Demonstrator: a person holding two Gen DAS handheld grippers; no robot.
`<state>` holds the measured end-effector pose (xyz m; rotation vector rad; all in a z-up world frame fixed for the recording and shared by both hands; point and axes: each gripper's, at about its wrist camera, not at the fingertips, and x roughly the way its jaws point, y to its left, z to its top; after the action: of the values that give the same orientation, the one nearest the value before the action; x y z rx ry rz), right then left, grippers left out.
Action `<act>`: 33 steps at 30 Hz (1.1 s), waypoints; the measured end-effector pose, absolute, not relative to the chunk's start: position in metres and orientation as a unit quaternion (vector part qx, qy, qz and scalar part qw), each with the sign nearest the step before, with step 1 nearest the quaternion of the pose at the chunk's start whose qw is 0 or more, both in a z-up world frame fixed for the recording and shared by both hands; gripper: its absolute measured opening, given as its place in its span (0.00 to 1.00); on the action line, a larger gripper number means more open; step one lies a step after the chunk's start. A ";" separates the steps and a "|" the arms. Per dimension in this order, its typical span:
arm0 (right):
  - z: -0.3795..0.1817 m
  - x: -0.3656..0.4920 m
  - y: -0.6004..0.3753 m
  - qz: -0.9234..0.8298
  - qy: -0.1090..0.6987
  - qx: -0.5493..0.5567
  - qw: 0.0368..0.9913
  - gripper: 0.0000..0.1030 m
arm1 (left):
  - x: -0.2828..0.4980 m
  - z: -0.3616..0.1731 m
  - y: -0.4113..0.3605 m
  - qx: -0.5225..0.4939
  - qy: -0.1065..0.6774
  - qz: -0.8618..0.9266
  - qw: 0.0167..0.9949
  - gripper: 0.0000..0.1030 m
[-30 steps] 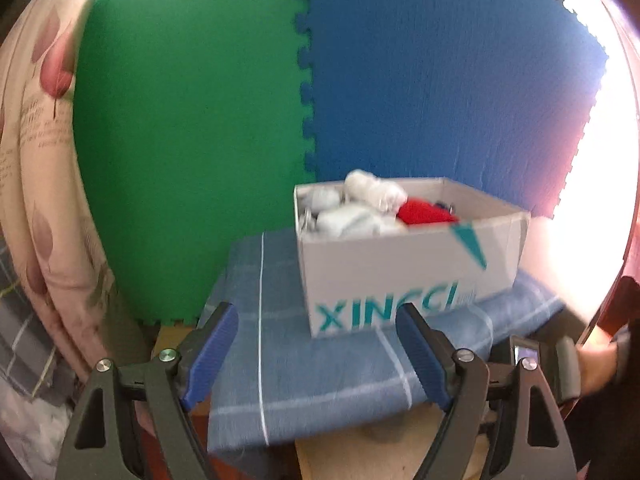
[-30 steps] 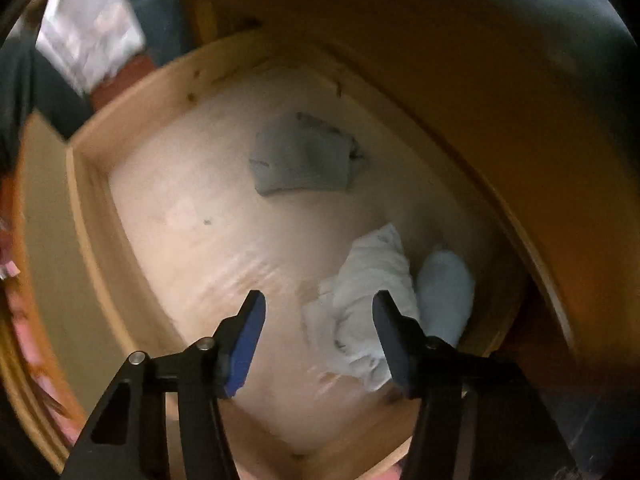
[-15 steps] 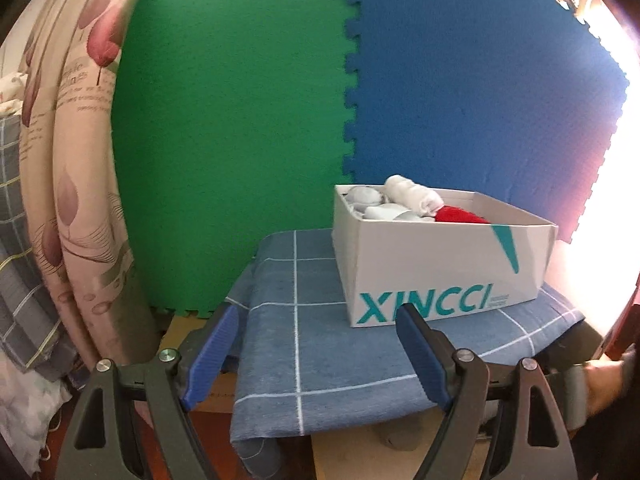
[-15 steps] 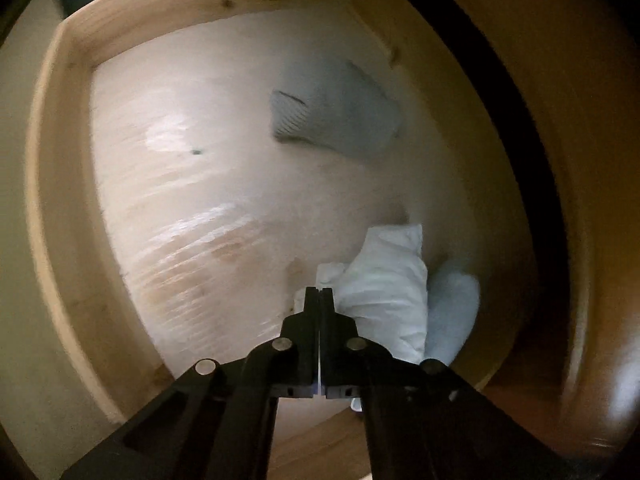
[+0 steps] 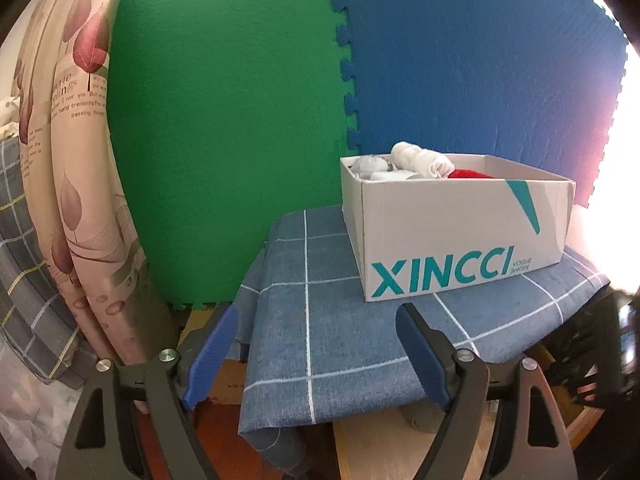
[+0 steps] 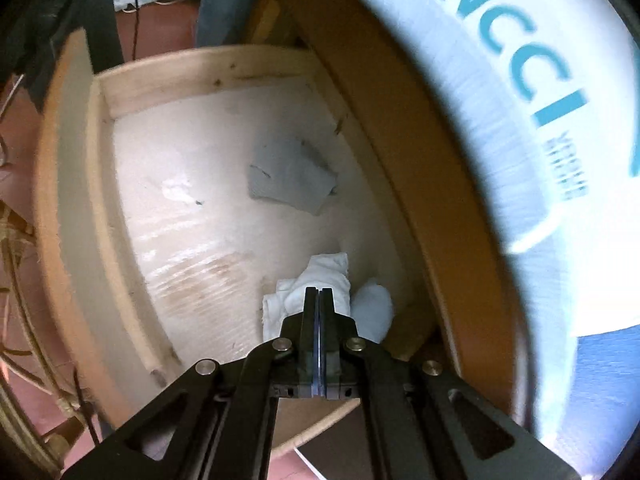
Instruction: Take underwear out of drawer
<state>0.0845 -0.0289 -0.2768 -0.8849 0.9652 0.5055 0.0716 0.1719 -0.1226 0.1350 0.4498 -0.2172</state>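
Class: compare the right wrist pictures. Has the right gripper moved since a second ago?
Yes. The right gripper, now shut, has pulled up and away from the drawer: the drawer looks smaller and the shoe box has entered view.

Left wrist cam: low, near-level view over table edge toward shoe box and foam wall, close range. Right wrist cam: steep downward view into open drawer, close. Shared: shoe box, seen from both cams.
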 end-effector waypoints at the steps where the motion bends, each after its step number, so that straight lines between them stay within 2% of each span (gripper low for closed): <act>1: -0.267 0.081 -0.034 0.232 0.439 -0.409 0.766 0.00 | 0.073 -0.123 0.172 0.065 0.225 -0.106 0.966 0.81; 15: -0.153 0.031 -0.060 0.244 0.411 -0.327 0.816 0.00 | 0.075 -0.125 0.171 0.059 0.235 -0.105 0.964 0.81; 18: -0.156 0.035 -0.066 0.276 0.444 -0.290 0.802 0.01 | 0.072 -0.122 0.170 0.054 0.231 -0.111 0.965 0.81; 19: -0.165 0.039 -0.067 0.278 0.454 -0.279 0.799 0.04 | 0.072 -0.121 0.170 0.053 0.230 -0.113 0.965 0.81; 20: -0.183 0.050 -0.068 0.303 0.485 -0.249 0.781 0.04 | 0.071 -0.121 0.169 0.052 0.230 -0.115 0.965 0.81; 22: -0.216 0.063 -0.062 0.294 0.504 -0.279 0.763 0.12 | 0.071 -0.122 0.167 0.054 0.234 -0.118 0.964 0.81; 24: -0.253 0.074 -0.049 0.265 0.489 -0.378 0.740 0.27 | 0.070 -0.124 0.163 0.063 0.236 -0.122 0.962 0.81; 26: -0.285 0.088 -0.040 0.258 0.481 -0.435 0.716 0.36 | 0.068 -0.125 0.161 0.070 0.236 -0.125 0.961 0.81; 29: -0.318 0.100 -0.029 0.281 0.490 -0.462 0.683 0.38 | 0.067 -0.128 0.157 0.077 0.238 -0.132 0.959 0.81; 31: -0.334 0.103 -0.024 0.291 0.491 -0.479 0.667 0.51 | 0.068 -0.130 0.155 0.074 0.242 -0.140 0.957 0.81; 33: -0.347 0.104 -0.022 0.301 0.490 -0.488 0.657 0.75 | 0.071 -0.131 0.153 0.072 0.248 -0.145 0.955 0.81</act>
<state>0.1040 -0.0216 -0.3469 -1.1060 1.1105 0.6815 0.0713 0.1528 -0.1314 0.1462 0.5027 -0.2953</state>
